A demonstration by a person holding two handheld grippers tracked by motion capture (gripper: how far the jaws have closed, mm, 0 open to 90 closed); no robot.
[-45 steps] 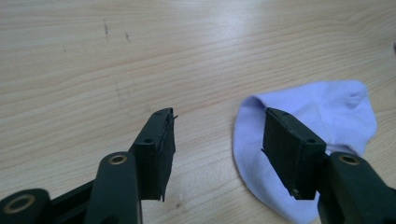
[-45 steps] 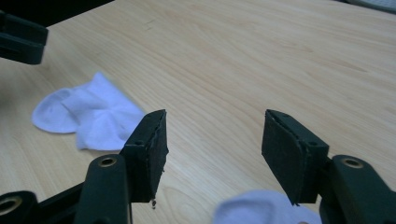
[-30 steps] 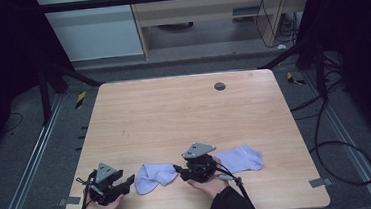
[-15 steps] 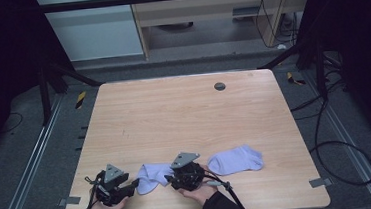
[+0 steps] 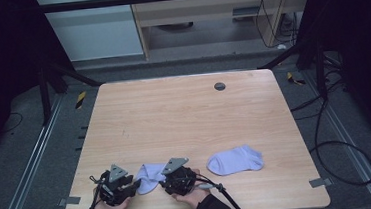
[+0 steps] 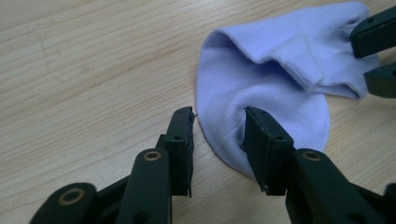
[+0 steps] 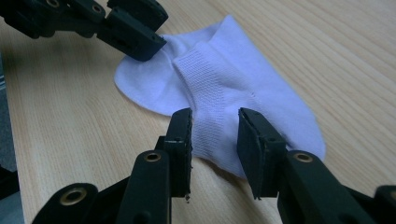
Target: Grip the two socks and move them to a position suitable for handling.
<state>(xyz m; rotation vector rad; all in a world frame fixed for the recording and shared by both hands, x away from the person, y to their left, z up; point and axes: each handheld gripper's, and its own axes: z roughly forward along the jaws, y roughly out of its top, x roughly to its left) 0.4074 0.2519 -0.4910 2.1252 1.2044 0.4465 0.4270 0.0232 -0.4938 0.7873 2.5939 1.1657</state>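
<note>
Both grippers have slid leftward along the near edge of the table [image 5: 184,119] since a second ago, and the crumpled lavender sock [image 5: 149,176] now lies stretched between them, well clear of its partner. Left gripper [image 5: 135,185] sits at the sock's rounded end: in the left gripper view its jaws have just been closing and stand at a middling gap, one pad just off the hem on bare wood, the other resting on the cloth, with the fabric edge between them but not pinched. Right gripper [image 5: 163,182] comes in from the other side, over the ribbed cuff; in the right gripper view its jaws have been narrowing too, and they straddle the cuff band with daylight on both sides, no squeeze on it that I can see. Sock is folded over on itself, cuff flopped across the foot, lying flat on the wood. Off to the right, the second lavender sock [image 5: 235,159] rests smooth and alone, well apart from both hands.
</note>
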